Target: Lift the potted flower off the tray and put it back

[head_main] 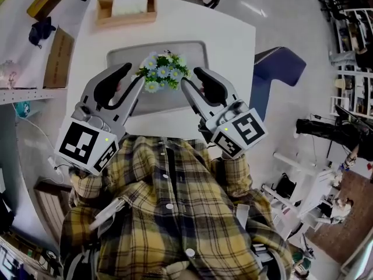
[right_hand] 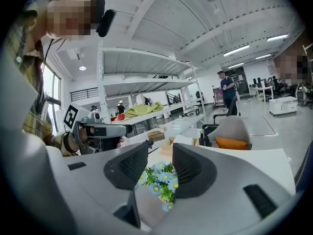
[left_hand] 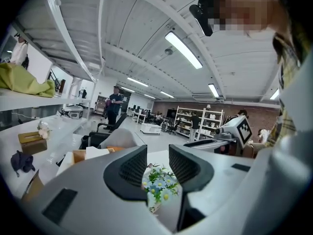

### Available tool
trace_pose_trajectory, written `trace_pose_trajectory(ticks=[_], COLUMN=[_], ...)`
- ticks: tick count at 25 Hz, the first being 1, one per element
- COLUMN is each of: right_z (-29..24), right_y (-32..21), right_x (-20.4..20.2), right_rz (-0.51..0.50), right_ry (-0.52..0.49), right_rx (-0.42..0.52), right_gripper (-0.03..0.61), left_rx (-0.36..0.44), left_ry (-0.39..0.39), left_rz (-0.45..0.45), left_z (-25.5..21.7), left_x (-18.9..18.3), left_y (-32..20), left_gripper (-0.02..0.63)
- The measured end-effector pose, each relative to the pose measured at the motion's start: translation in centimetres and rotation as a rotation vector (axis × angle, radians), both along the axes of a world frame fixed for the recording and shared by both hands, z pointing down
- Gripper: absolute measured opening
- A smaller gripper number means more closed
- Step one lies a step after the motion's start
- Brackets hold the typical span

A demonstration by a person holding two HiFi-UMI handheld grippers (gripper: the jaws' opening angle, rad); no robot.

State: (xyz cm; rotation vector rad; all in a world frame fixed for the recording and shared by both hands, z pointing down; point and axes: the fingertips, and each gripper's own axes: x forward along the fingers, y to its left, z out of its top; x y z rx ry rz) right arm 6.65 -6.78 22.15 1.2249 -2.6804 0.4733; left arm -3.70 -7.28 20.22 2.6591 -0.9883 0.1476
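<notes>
a grey tray (head_main: 119, 56) is seen lying in the middle of a white table (head_main: 230, 39), and the potted flower (head_main: 164, 70) is seen standing on it, about midway between the tray's left and right rims. the blossoms are pale blue and white with yellow centres over green leaves; little of the pot can be made out under them. the left gripper (head_main: 133, 74) is held at the flower's left side and the right gripper (head_main: 191, 77) at its right side, both reached in from the table's near edge, with their tips just beside the foliage. in the left gripper view the jaws of the left gripper (left_hand: 157, 163) are shown spread apart, and the flower (left_hand: 159, 185) is seen through the gap beyond them, not pinched. in the right gripper view the right gripper (right_hand: 160, 163) is likewise shown with its jaws parted, the flower (right_hand: 161, 180) being framed in the gap without being pressed by the pads. whether the outer faces of the fingers touch the leaves cannot be told. a wooden box (head_main: 126, 7) with something white in it is set at the table's far edge, towards the far left corner. a plaid shirt (head_main: 175, 214) is seen at the near edge.
</notes>
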Motion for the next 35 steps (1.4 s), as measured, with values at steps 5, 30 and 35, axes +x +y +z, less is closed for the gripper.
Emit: trace_pose_trajectory(ticks=[5, 30, 35], right_z=[0.3, 4.4, 6.2], right_y=[0.0, -0.5, -0.4], right_x=[-0.4, 0.7, 1.6], right_rz=[-0.03, -0.043, -0.046], right_ry=[-0.032, -0.061, -0.024], right_rx=[0.007, -0.092, -0.119], right_gripper=[0.18, 0.296, 0.296], left_rx=[-0.01, -0.09, -0.124], left_ry=[-0.006, -0.086, -0.1], left_rz=[0.013, 0.072, 0.102], left_z=[0.5, 6.6, 8.8], left_x=[-0.2, -0.6, -0.5], left_y=[0.1, 0.2, 0.5], left_gripper=[0.179, 0.262, 0.268])
